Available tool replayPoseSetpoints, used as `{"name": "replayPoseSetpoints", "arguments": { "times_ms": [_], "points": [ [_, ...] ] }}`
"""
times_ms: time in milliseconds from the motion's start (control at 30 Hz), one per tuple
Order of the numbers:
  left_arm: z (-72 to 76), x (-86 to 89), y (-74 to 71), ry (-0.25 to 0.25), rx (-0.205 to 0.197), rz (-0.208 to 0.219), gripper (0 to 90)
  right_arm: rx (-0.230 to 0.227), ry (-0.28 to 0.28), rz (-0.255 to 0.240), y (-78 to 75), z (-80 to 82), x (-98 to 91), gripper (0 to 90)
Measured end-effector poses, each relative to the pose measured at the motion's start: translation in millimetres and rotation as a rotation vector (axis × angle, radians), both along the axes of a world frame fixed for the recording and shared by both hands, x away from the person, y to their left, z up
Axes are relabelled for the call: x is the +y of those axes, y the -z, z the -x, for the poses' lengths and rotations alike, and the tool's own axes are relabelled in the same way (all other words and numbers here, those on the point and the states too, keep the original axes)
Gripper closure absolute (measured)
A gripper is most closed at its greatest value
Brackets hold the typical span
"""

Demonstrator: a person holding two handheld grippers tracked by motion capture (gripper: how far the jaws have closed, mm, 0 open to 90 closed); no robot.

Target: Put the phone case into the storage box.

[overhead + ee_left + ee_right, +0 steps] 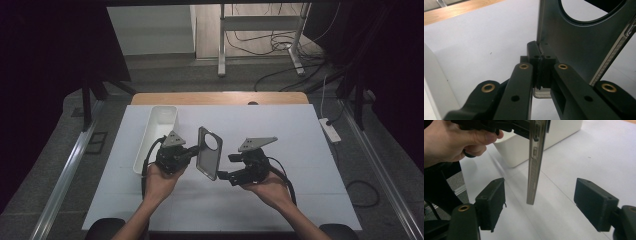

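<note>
A dark grey phone case (208, 152) with a large round camera opening is held upright above the white table. My left gripper (196, 150) is shut on its edge; in the left gripper view the pads (541, 53) pinch the case's wall (579, 45). My right gripper (226, 167) faces the case from the right and stands open. In the right gripper view the case's thin side edge (535, 162) hangs between the two black pads (492, 200) without touching either. The left hand and its gripper (521, 127) sit at the top of that view.
A long white tray (159, 125) lies at the table's left, just behind the left hand, and its corner (524, 152) stands behind the case. The white sheet (280, 130) covers the table, with a wooden edge (220, 98) at the back. A power strip (330, 129) lies off to the right.
</note>
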State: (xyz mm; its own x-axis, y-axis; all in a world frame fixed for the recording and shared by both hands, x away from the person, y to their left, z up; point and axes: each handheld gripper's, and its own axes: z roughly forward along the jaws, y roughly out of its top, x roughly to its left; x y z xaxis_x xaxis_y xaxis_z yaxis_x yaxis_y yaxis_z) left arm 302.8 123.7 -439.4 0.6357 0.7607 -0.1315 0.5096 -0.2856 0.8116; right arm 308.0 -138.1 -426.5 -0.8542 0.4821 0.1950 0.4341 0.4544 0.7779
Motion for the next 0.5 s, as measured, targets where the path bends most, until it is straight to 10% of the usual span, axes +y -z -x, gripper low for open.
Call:
{"name": "replayPoseSetpoints", "arguments": {
  "times_ms": [500],
  "points": [
    [0.0, 4.6, -3.4, -0.005, -0.004, 0.011, 88.9, -0.017, 0.042, 0.04, 10.6, 4.9, -17.5, 3.6]
  ]
}}
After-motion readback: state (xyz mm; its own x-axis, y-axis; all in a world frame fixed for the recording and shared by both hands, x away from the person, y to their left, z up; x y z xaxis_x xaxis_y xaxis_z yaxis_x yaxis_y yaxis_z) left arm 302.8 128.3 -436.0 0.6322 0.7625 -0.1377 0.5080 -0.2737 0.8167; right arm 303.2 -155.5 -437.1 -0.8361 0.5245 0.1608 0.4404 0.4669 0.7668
